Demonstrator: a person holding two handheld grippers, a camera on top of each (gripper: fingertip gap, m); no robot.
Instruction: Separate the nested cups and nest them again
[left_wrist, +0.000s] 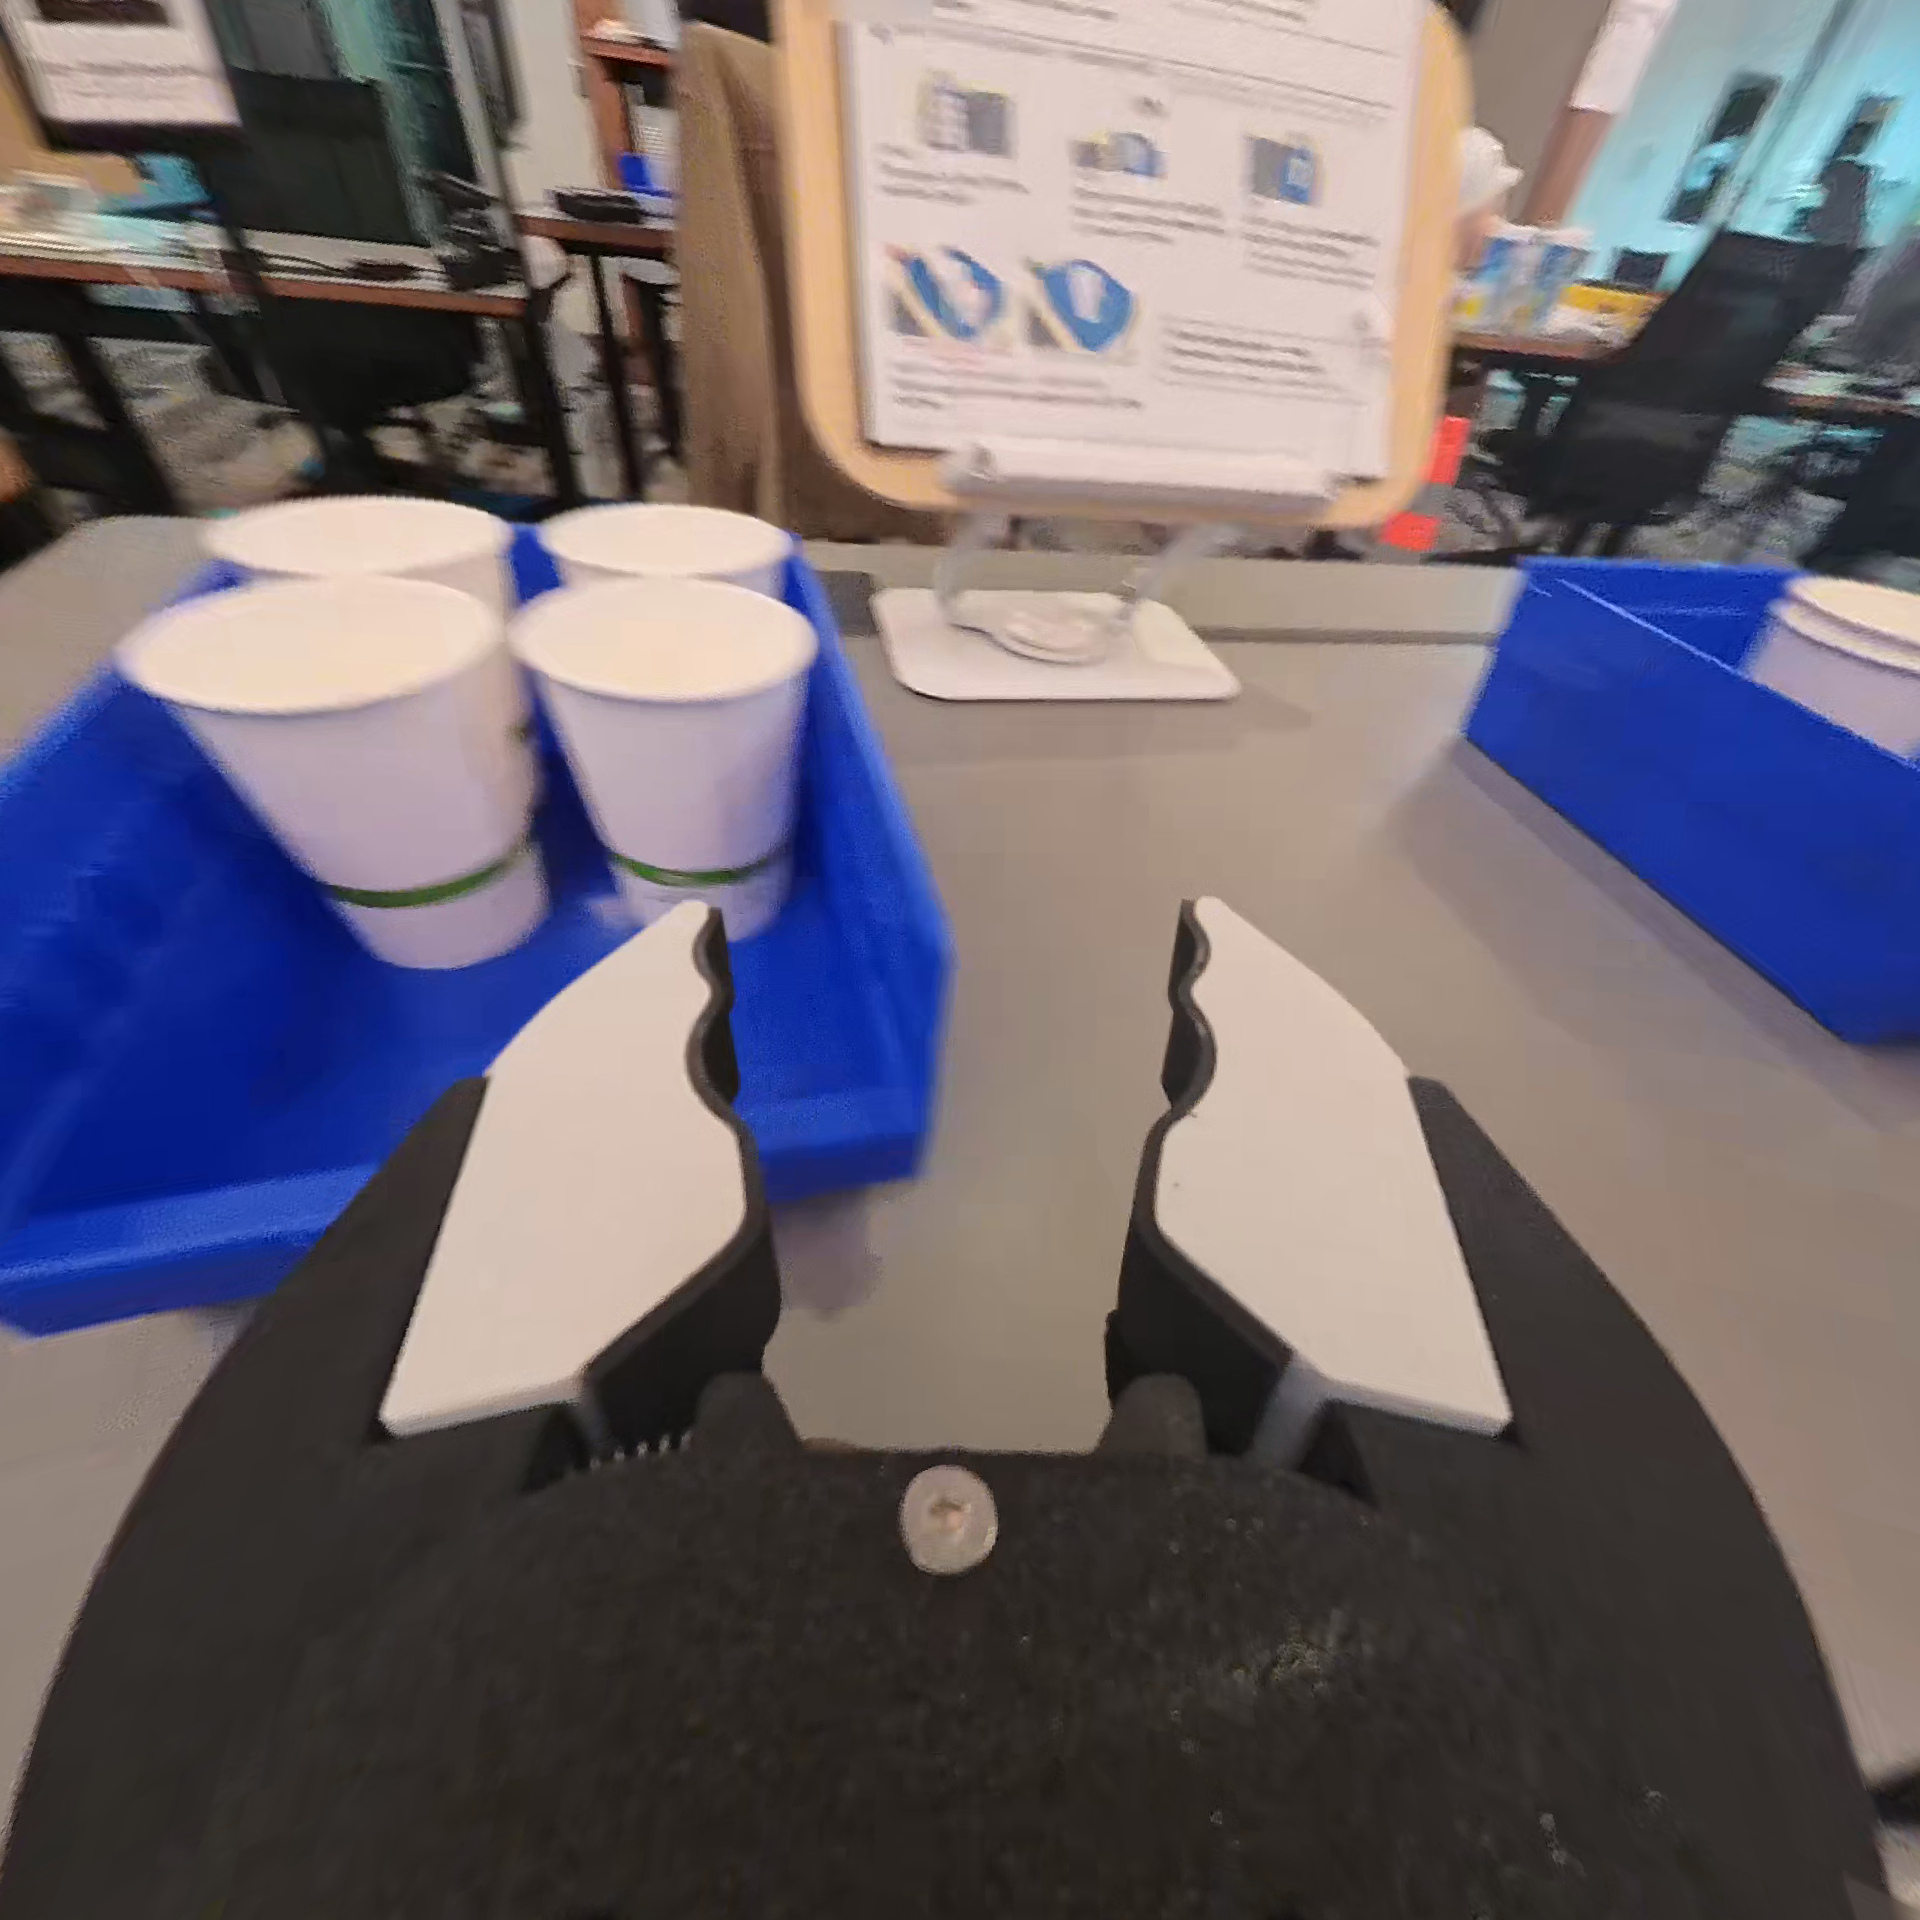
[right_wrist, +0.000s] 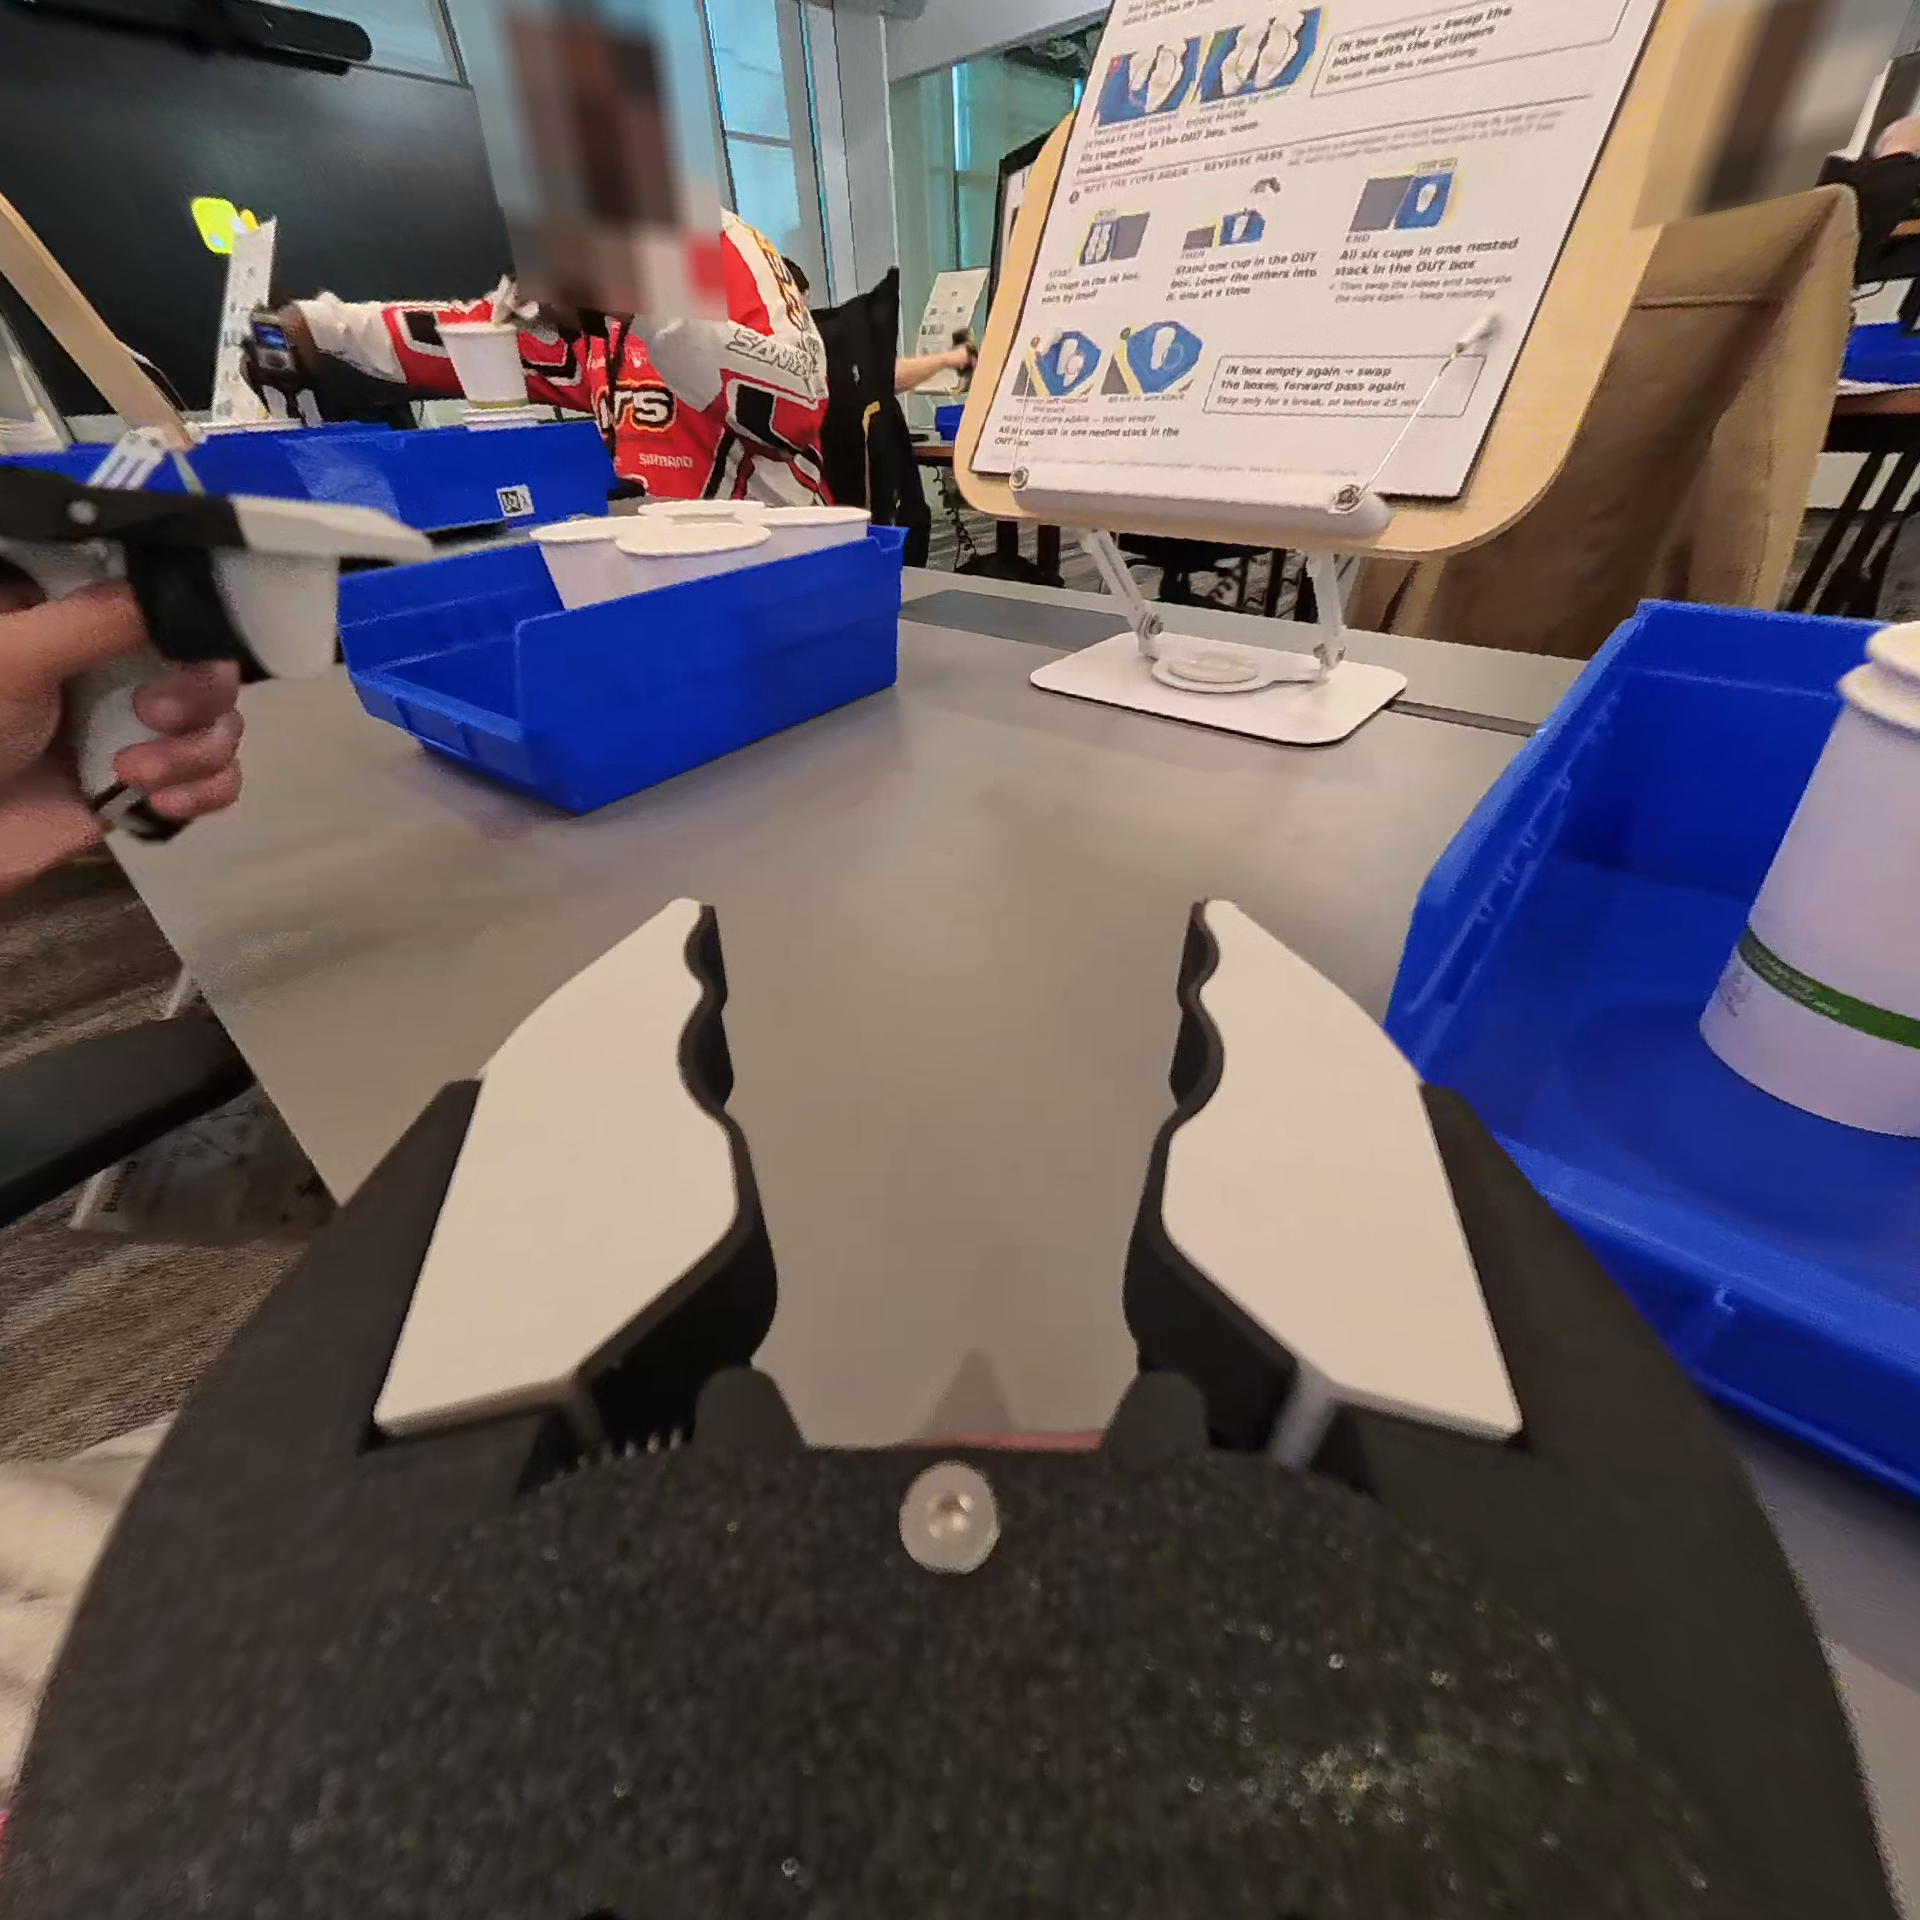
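both grippers – left gripper (left_wrist: 951, 925) and right gripper (right_wrist: 951, 925) – are held spread wide, empty, over the table (left_wrist: 1195, 883). four cups (left_wrist: 665, 717) are kept in the left bin (left_wrist: 852, 1018); a nested stack (right_wrist: 1839, 935) is kept in the right bin (right_wrist: 1558, 935).

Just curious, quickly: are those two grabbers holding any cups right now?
Left gripper: jaws open, holding nothing.
Right gripper: jaws open, holding nothing.

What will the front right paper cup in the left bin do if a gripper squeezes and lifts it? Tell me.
The cup looks like thin paper, so it is probably light and its open rim may dent under a hard squeeze. It narrows toward the base, so it could tip if nudged near the top. Its neighbours in the left bin stand close and may get bumped.
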